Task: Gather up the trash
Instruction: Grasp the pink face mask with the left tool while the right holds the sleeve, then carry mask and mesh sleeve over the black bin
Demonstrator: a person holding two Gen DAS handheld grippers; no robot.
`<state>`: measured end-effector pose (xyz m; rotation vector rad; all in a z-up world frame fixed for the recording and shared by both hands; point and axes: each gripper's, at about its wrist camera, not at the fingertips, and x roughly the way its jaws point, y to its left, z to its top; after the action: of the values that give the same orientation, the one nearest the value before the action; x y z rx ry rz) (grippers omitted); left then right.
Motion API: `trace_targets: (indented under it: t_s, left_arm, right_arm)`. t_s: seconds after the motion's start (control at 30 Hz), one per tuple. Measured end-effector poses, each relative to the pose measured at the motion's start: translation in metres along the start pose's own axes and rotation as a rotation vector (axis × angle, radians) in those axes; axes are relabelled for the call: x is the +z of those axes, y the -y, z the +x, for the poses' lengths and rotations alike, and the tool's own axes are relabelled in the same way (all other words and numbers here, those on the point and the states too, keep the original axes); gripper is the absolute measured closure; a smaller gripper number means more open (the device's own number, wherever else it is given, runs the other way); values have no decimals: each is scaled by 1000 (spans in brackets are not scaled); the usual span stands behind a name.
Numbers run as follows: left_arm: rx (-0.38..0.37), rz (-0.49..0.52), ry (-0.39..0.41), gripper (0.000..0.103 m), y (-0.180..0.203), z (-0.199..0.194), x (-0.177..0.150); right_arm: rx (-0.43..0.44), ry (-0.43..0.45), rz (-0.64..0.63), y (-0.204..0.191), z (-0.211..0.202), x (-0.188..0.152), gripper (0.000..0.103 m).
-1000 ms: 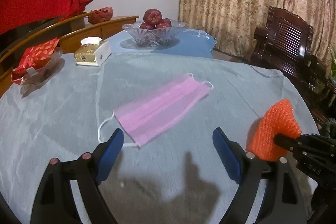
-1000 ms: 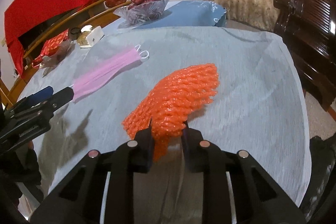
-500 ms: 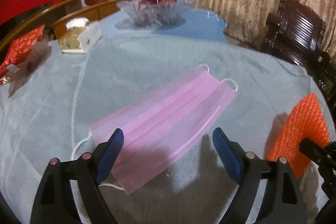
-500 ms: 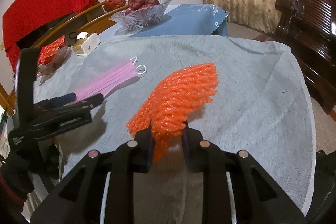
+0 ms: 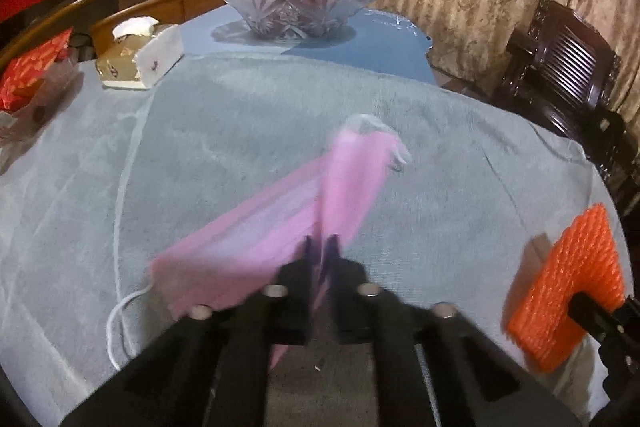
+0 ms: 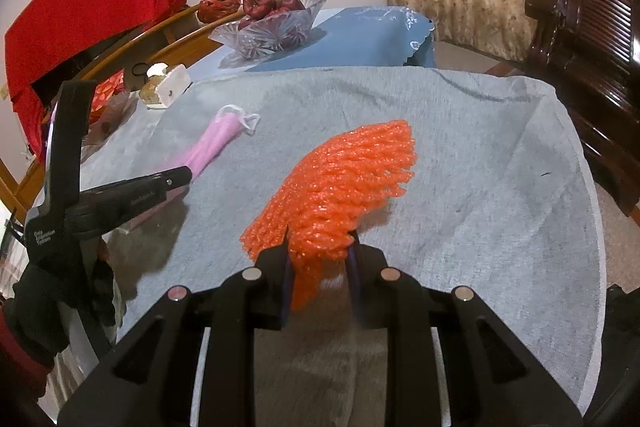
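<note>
My left gripper (image 5: 321, 247) is shut on a pink face mask (image 5: 280, 231), pinching its middle so the mask folds upward off the grey cloth; it looks blurred. The mask also shows in the right wrist view (image 6: 218, 145), with the left gripper (image 6: 182, 177) clamped on it. My right gripper (image 6: 320, 255) is shut on an orange foam fruit net (image 6: 348, 179) and holds it above the table. The net also shows at the right edge of the left wrist view (image 5: 568, 287).
A grey cloth (image 5: 240, 131) covers the table. A glass bowl of red apples (image 5: 298, 7) stands on a blue mat at the back. A tissue box (image 5: 140, 57) and a red packet (image 5: 28, 71) lie at the back left. A dark wooden chair (image 5: 568, 75) stands on the right.
My left gripper has moved forward over the pink mask and shut on its middle, bunching it up. My right gripper keeps holding the orange net, nearly still.
</note>
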<state>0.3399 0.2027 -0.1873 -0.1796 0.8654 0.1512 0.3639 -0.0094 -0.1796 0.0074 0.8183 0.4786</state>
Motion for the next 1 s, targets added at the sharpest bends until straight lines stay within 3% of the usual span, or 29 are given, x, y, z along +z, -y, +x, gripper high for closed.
trace_targets:
  t_s: [0.33, 0.7, 1.0]
  left_arm:
    - [-81, -41, 73, 102, 5, -51, -7]
    - [-159, -15, 155, 102, 34, -126, -15]
    - [-176, 32, 196, 102, 59, -168, -27]
  right_arm:
    - [21, 50, 0, -6, -28, 6, 81]
    - [38, 116, -2, -13, -82, 4, 81]
    - [28, 164, -6, -14, -129, -4, 81]
